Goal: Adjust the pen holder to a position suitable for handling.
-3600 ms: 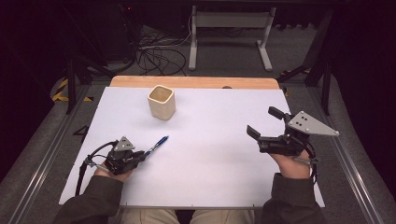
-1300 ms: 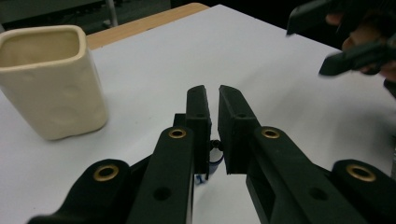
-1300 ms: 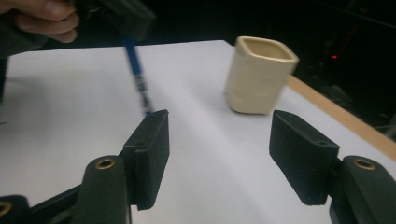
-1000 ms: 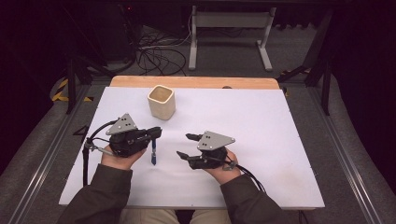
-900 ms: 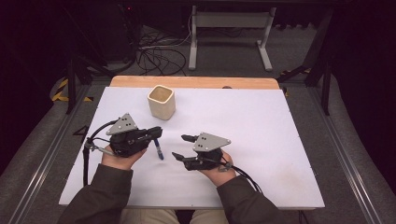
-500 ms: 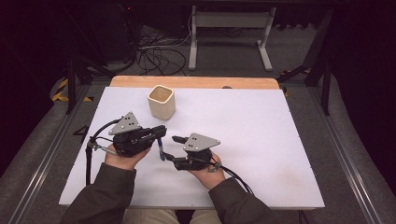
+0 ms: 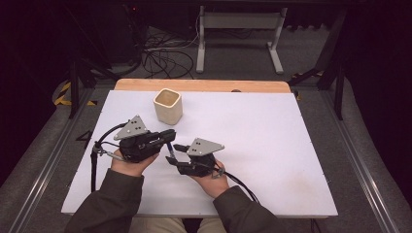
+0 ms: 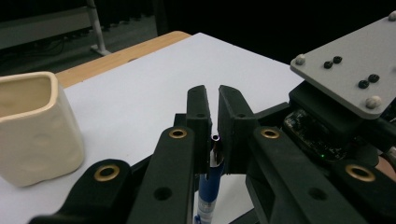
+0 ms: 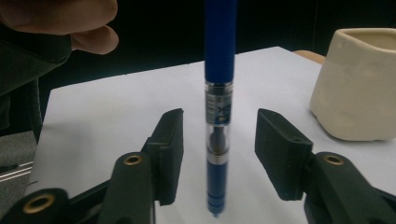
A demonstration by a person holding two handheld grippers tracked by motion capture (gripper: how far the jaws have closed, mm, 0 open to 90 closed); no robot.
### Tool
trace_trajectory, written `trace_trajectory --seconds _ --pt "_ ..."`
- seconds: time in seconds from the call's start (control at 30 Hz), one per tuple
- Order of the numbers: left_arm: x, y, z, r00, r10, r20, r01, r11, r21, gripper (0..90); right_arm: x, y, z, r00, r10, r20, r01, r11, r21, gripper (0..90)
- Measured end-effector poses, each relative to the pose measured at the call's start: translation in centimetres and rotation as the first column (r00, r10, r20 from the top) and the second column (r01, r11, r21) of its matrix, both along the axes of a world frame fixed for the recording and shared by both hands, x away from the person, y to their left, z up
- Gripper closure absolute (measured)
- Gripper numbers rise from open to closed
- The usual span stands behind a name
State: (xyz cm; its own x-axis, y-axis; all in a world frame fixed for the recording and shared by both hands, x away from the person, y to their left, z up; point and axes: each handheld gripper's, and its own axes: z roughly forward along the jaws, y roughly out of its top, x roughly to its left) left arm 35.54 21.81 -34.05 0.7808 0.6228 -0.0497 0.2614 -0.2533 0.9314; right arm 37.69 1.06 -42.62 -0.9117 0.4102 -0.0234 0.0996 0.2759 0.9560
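Observation:
A blue pen (image 9: pixel 219 70) with a clear middle section hangs upright, tip down, above the white table (image 7: pixel 272 136). My left gripper (image 7: pixel 169 135) is shut on the pen's (image 8: pixel 208 186) top end, the jaws of the left gripper (image 8: pixel 213 116) pinching it from both sides. My right gripper (image 7: pixel 173 154) stands open just to the right of the left one. The jaws of the right gripper (image 9: pixel 218 135) flank the pen's lower half with a gap on each side. A cream ceramic cup (image 7: pixel 168 106) stands empty behind both grippers.
The cup (image 9: pixel 357 84) sits close on the right in the right gripper view, and the cup (image 8: pixel 32 126) sits on the left in the left gripper view. A wooden strip (image 7: pixel 204 85) runs along the table's far edge. Cables (image 7: pixel 160 53) lie on the floor beyond.
My right gripper has travelled left from the table's right side to the pen. My left gripper has lifted the pen, turned it upright and shifted right. The right jaws now bracket the pen.

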Motion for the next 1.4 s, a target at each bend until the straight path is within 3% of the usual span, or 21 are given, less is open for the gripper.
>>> trace_trajectory --seconds 0.3,0.4,0.47,0.7,0.83,0.93,1.17,1.4 --pt "-0.1 0.1 0.1 1.0000 0.003 0.004 -0.003 1.0000 -0.007 83.8 0.1 0.2 -0.1 0.9999 0.000 -0.010 0.000 1.0000 0.006 66.3" --pt "-0.1 0.1 0.2 0.9999 0.003 0.013 -0.003 1.0000 -0.003 83.8 0.1 0.2 -0.2 1.0000 0.003 -0.001 -0.003 1.0000 0.008 76.9" --pt "-0.1 0.1 0.2 0.9999 0.004 0.014 -0.004 1.0000 -0.004 83.7 0.0 0.2 -0.2 1.0000 0.007 0.007 -0.007 0.9999 0.010 79.0" --pt "-0.1 0.4 0.1 0.9996 0.021 0.018 -0.020 0.9990 -0.040 81.8 -0.1 0.2 0.0 0.9998 0.003 0.021 -0.004 0.9999 0.017 79.7" --pt "-0.2 0.6 0.1 0.9995 0.026 0.016 -0.025 0.9978 -0.061 74.8 0.1 0.1 0.2 0.9999 -0.008 0.013 0.008 0.9994 0.035 79.7" --pt "-0.5 0.9 0.1 0.9990 0.023 0.039 -0.019 0.9969 -0.077 67.1 0.2 -0.1 0.3 0.9998 -0.017 0.013 0.016 0.9990 0.042 79.7" --pt "-1.2 1.5 0.1 0.9968 0.035 0.072 -0.029 0.9957 -0.088 60.9 0.3 -0.3 0.9 0.9992 -0.034 0.022 0.032 0.9974 0.064 79.8" --pt "-1.6 1.9 -0.2 0.9962 0.036 0.079 -0.030 0.9961 -0.083 52.0 0.6 -0.7 1.4 0.9982 -0.051 0.030 0.049 0.9958 0.078 79.7"
